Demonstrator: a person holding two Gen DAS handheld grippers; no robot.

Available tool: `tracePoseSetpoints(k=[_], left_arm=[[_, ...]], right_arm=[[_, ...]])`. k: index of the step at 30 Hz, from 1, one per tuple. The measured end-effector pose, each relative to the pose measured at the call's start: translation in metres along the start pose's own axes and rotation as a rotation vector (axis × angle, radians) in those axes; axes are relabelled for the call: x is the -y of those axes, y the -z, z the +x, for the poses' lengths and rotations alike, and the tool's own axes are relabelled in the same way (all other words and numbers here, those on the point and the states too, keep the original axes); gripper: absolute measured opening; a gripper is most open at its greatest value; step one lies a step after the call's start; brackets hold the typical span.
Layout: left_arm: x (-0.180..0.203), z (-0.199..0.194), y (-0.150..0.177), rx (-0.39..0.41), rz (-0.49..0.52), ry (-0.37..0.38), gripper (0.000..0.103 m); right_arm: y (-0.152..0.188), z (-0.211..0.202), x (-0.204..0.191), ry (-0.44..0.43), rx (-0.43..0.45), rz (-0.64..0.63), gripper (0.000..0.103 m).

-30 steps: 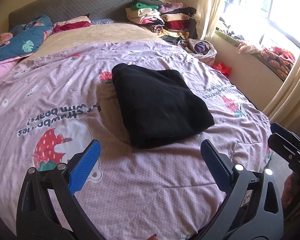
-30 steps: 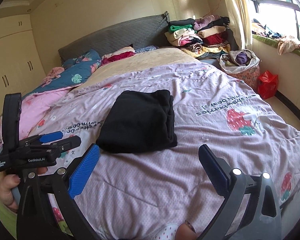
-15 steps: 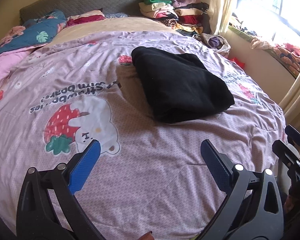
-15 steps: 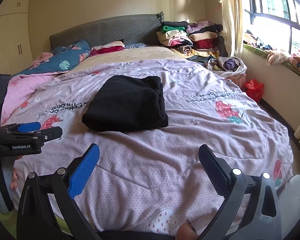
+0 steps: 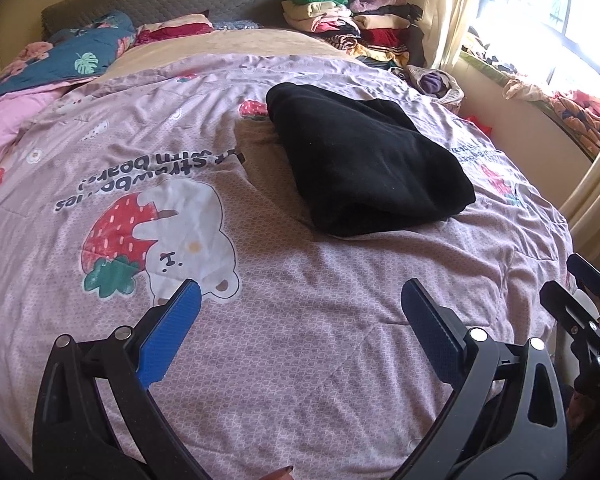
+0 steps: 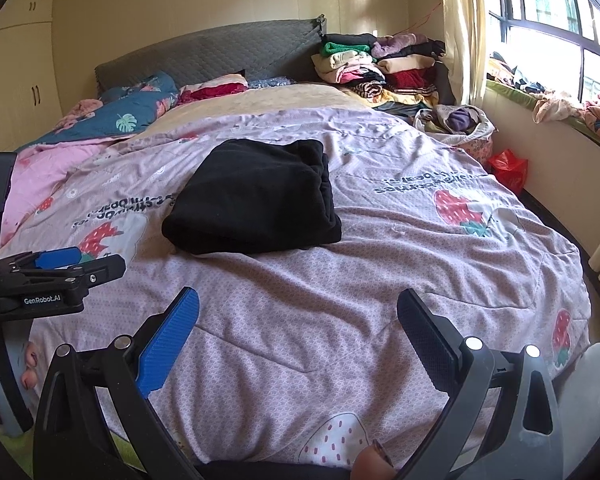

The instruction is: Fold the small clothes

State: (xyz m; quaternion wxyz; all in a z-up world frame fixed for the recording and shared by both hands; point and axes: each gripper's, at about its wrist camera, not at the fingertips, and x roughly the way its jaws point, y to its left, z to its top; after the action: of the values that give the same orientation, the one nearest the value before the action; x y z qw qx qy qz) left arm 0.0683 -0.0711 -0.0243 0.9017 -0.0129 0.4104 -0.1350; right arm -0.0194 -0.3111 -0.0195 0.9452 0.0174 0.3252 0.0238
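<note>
Black cloth [image 5: 364,160] lies folded on the quilt [image 5: 260,340], at 12 o'clock from both grippers. Left gripper [image 5: 300,312] and right gripper [image 6: 298,312] hold nothing, jaws wide apart. A clumsy grab at one layer could pull the fold open.

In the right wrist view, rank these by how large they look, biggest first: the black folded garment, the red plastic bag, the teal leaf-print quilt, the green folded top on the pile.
1. Black folded garment
2. Teal leaf-print quilt, though it lies farther back, so its true size is unsure
3. Red plastic bag
4. Green folded top
</note>
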Motion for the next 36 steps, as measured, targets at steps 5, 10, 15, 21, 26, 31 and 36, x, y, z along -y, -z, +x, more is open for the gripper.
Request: tracePoseSetpoints(k=[5,10,15,21,26,31,36], left_arm=[[0.002,-0.0003,-0.0007,0.002,0.0,0.002,0.094],[0.0029,-0.0016,-0.0021,0.009,-0.002,0.003,0.094],[0.0036,-0.0037,-0.0036,0.016,-0.002,0.003,0.094],[0.002,-0.0044,-0.004,0.017,-0.005,0.001,0.094],[0.0019,-0.0054,-0.0044,0.02,-0.004,-0.001,0.094],[0.0019,-0.0066,-0.0051,0.022,-0.004,-0.004,0.094],[0.0018,-0.0074,-0.0051,0.024,-0.006,-0.006,0.094]], right_arm=[[0.001,0.001,-0.0024,-0.001,-0.004,-0.005,0.099],[0.0009,0.0011,-0.0024,0.0,-0.004,-0.006,0.099],[0.0009,0.0011,-0.0027,0.0,-0.004,-0.005,0.099],[0.0009,0.0013,-0.0034,0.001,-0.005,-0.006,0.099],[0.0009,0.0011,-0.004,0.0,-0.004,-0.005,0.099],[0.0007,0.001,-0.004,0.0,-0.005,-0.004,0.099],[0.0005,0.0013,-0.0043,0.003,-0.004,-0.004,0.099]])
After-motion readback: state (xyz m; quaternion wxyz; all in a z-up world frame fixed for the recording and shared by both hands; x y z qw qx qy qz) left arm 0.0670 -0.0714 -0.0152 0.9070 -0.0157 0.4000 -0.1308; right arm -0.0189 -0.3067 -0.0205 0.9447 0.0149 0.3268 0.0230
